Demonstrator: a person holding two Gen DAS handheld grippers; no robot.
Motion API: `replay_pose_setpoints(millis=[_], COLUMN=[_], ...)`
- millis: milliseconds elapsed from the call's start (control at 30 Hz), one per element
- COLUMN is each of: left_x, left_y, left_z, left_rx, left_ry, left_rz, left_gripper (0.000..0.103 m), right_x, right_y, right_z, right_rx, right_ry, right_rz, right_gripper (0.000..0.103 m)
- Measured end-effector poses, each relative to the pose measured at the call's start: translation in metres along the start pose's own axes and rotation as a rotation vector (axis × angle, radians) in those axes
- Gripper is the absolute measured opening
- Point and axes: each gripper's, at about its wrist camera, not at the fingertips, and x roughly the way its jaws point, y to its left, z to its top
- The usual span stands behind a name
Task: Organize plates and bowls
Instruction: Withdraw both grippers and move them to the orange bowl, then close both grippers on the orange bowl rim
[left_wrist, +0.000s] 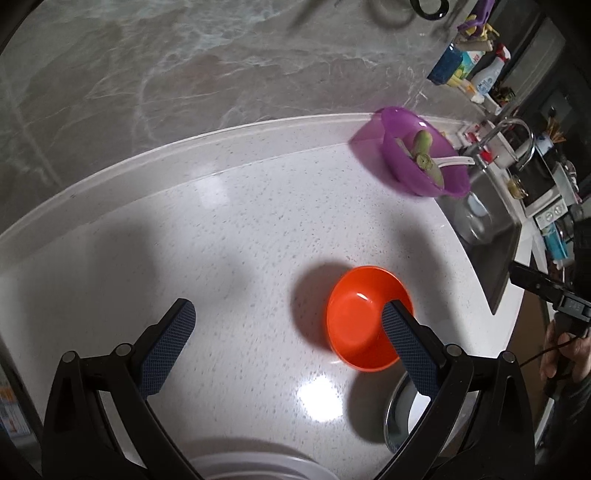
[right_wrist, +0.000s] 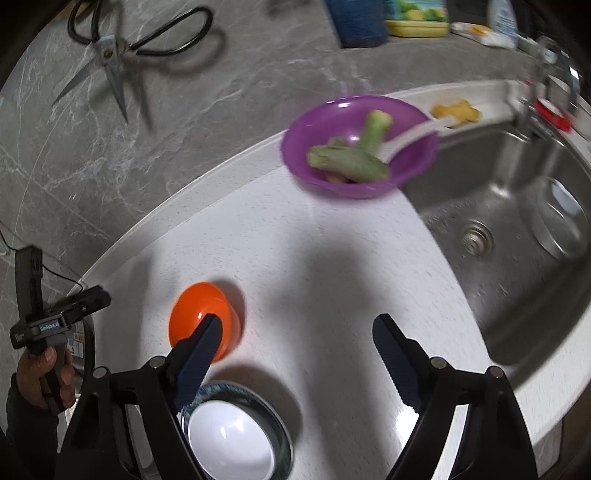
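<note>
Both the left gripper (left_wrist: 288, 325) and the right gripper (right_wrist: 295, 336) hover with jaws spread and empty above the counter (left_wrist: 229, 221), where the orange bowl (left_wrist: 364, 314) sits near a white bowl (right_wrist: 231, 439) and, farther back by the sink (right_wrist: 517, 221), a purple bowl (right_wrist: 360, 147) holding vegetable scraps (right_wrist: 354, 155). A likely risk is tipping the scraps out if that bowl is gripped by one rim. No label is legible.

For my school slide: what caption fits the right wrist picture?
Open right gripper above white counter, near orange bowl and purple bowl.
</note>
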Motion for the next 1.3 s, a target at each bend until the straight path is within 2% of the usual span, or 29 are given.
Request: replay_pose_setpoints(millis=[100,200,300,567,733,867,933,1067,1200,1267,1300], left_x=[0.011,0.033,0.052,0.095,0.114,0.123,0.127,0.135,0.141,0.145,0.146], left_y=[-0.006,-0.007,-0.009,-0.026,-0.032,-0.032,-0.031,-0.032,-0.033,-0.035,-0.035], left_z=[0.008,0.008,-0.001,-0.022,-0.028,-0.030,-0.030,-0.031,-0.034,-0.036,-0.037], left_rx=[0.026,0.036,0.036,0.071,0.078,0.074,0.066,0.055,0.050,0.053,0.054], left_ry=[0.022,0.075,0.112,0.195,0.223,0.231,0.234,0.244,0.259,0.263,0.265], left_rz=[-0.002,-0.004,-0.012,-0.023,-0.035,-0.036,-0.040,-0.063,-0.084,-0.090,-0.094], left_gripper=[0.102,0.102,0.102,0.101,0.083,0.075,0.061,0.049,0.030,0.027,0.021], right_x=[0.019,0.041,0.065,0.118,0.134,0.141,0.143,0.145,0.148,0.150,0.152], right_y=[0.010,0.020,0.032,0.047,0.052,0.056,0.057,0.059,0.061,0.062,0.063], right_z=[0.012,0.019,0.020,0.010,0.007,0.004,0.002,-0.001,-0.001,-0.002,-0.003], right_rx=[-0.025,-0.033,-0.049,-0.038,-0.045,-0.052,-0.054,-0.067,-0.074,-0.083,-0.092], right_ry=[0.040,0.090,0.152,0.286,0.323,0.344,0.353,0.359,0.363,0.371,0.380], right_rz=[0.029,0.072,0.096,0.126,0.107,0.108,0.109,0.112,0.107,0.094,0.085], right_gripper=[0.086,0.081,0.074,0.072,0.068,0.062,0.059,0.054,0.050,0.047,0.044])
